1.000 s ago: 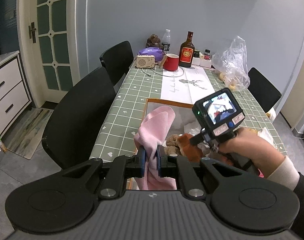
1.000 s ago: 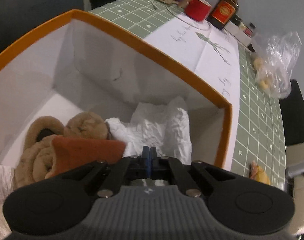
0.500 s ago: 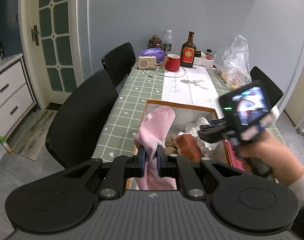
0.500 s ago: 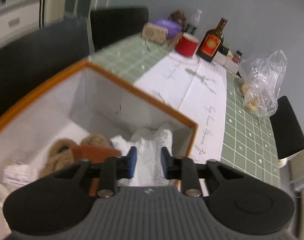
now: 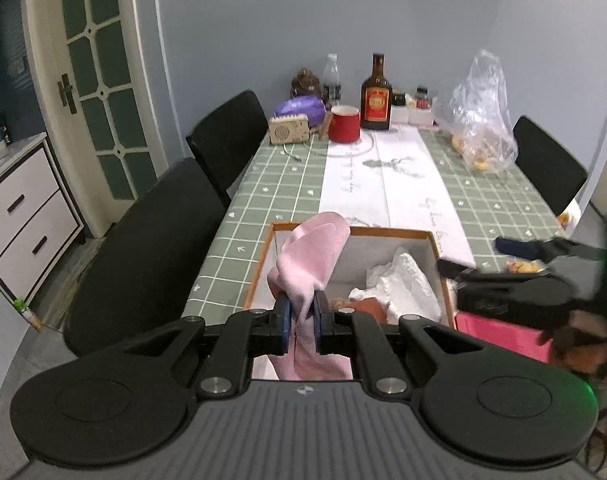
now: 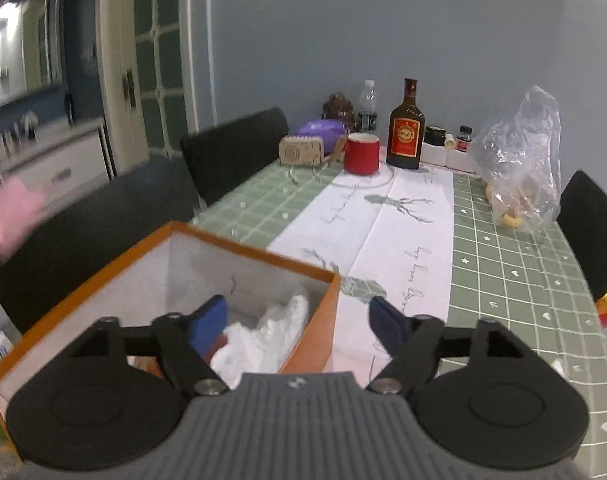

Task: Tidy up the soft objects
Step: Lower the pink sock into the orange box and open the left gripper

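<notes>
My left gripper (image 5: 301,314) is shut on a pink cloth (image 5: 313,256) and holds it above the near left part of an orange-rimmed white box (image 5: 387,233). In the box lie a white crumpled cloth (image 5: 403,282) and a rust-orange soft item (image 5: 367,305). My right gripper (image 6: 299,322) is open wide and empty, above the box's right rim (image 6: 331,304); it shows blurred at the right of the left wrist view (image 5: 503,256). The white cloth (image 6: 271,332) shows between its fingers. The pink cloth shows blurred at the far left (image 6: 11,212).
On the green checked table (image 5: 271,184) with a white runner (image 5: 383,176) stand a red mug (image 5: 344,123), brown bottle (image 5: 376,98), small speaker (image 5: 289,130), purple pouch (image 5: 301,106) and clear plastic bag (image 5: 481,120). Black chairs (image 5: 155,248) line both sides. A pink box (image 5: 499,336) lies right of the orange box.
My right gripper has opened, risen out of the box and drawn back to its right side. My left gripper has kept its hold on the pink cloth over the box.
</notes>
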A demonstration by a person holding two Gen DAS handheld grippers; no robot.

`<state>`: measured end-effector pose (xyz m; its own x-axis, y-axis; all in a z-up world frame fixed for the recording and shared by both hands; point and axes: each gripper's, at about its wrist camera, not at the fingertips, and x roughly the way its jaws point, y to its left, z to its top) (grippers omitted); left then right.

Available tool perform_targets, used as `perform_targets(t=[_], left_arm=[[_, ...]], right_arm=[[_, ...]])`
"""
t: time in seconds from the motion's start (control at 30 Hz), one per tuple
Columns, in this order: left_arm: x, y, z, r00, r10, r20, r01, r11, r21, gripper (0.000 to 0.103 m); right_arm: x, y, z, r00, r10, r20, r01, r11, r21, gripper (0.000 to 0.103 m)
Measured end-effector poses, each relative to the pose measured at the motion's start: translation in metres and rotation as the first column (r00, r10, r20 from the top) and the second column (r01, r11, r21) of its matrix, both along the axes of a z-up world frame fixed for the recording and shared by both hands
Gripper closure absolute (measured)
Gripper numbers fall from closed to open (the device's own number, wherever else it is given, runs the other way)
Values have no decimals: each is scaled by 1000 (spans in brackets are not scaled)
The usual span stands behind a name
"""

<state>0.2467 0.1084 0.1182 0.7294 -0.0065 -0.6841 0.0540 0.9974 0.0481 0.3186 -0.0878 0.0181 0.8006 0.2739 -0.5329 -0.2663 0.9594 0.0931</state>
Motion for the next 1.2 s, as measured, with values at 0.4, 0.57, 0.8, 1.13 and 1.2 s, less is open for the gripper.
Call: perform_targets(t=[0.4,0.57,0.8,1.13,1.2], left_arm=[[71,-31,-54,994,57,-90,-50,996,73,91],[80,-33,-74,991,71,-112,-61,994,87,90],[83,-35,-83,998,49,-47,-42,991,130,57],[56,-44,-74,987,51,150,-76,983,165,14],[52,-42,-71,987,59,147,-80,987,141,14]], right_arm=[[8,-23,-12,998,60,-29,-56,991,125,23],[10,-16,-16,997,75,-37,-71,992,100,23],[9,-20,-15,997,65,-32,-61,992,109,23],[7,-18,-16,999,43,-29,-41,997,72,23],[5,-16,-14,999,36,-14,-35,998,49,23]])
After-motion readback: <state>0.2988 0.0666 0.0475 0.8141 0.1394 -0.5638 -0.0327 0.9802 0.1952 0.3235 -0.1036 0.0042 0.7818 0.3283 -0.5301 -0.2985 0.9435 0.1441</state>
